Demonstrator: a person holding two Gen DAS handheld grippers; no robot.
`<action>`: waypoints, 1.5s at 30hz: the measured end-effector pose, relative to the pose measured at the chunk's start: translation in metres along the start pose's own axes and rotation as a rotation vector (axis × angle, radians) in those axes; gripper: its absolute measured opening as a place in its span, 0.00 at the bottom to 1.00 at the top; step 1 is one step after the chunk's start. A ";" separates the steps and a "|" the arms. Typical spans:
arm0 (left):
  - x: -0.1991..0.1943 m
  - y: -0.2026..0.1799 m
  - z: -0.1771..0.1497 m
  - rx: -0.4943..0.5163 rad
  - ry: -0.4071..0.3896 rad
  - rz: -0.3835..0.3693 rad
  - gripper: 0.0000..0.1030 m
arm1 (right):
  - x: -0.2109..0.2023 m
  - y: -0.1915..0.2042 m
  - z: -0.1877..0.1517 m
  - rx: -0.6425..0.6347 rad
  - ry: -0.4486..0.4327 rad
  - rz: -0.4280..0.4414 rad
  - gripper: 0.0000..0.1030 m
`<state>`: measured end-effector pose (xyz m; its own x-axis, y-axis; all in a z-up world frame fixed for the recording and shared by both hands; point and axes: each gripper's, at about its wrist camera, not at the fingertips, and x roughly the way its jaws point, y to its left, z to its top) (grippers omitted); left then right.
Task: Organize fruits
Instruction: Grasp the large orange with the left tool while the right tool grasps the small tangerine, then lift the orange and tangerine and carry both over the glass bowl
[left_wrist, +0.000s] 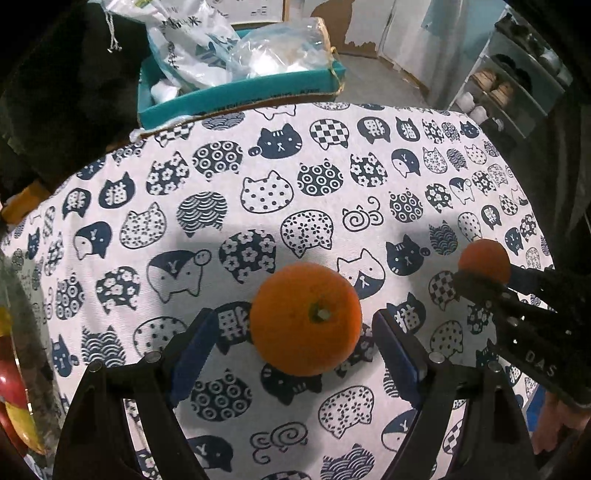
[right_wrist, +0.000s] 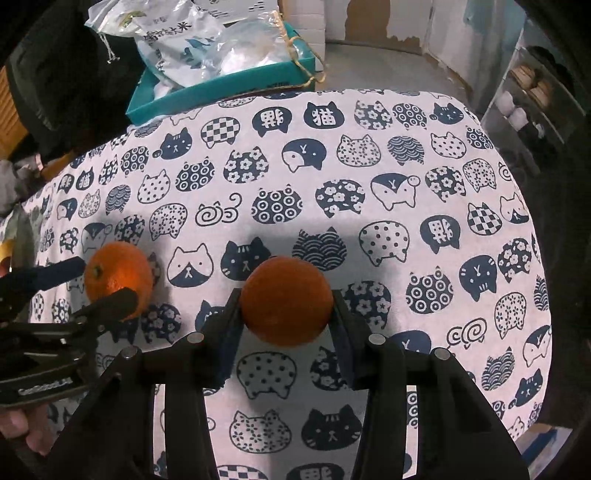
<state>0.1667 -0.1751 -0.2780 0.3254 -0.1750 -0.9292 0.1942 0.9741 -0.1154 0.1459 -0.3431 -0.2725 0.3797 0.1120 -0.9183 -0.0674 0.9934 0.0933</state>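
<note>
Oranges (left_wrist: 306, 319) (right_wrist: 286, 301) sit between both tongs (left_wrist: 293, 328) (right_wrist: 286, 314), mid-tablecloth (left_wrist: 258, 177).

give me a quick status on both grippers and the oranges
Left gripper open, straddling stem-up orange, gaps both sides. Right gripper shut on second orange. Both over the cat-print tablecloth. Nothing in the way.

1. Red and yellow fruit (left_wrist: 14, 402) at lower left edge of the left wrist view: cut off, blurred, type unclear.
2. Shoe rack (left_wrist: 517, 74) upper right: contents too small.
3. Bag print (right_wrist: 177, 40) top: partly unreadable.
</note>
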 end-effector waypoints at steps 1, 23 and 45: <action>0.002 0.000 0.000 -0.001 0.001 -0.003 0.84 | 0.002 0.003 0.002 0.001 -0.001 0.002 0.43; -0.016 0.002 -0.004 0.016 -0.040 -0.003 0.62 | -0.005 0.018 0.011 -0.034 -0.038 0.011 0.43; -0.119 0.051 -0.008 -0.098 -0.211 0.002 0.62 | -0.078 0.069 0.027 -0.109 -0.178 0.034 0.43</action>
<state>0.1308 -0.1035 -0.1765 0.5142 -0.1889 -0.8366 0.1063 0.9820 -0.1564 0.1370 -0.2823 -0.1840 0.5322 0.1578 -0.8318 -0.1782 0.9813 0.0721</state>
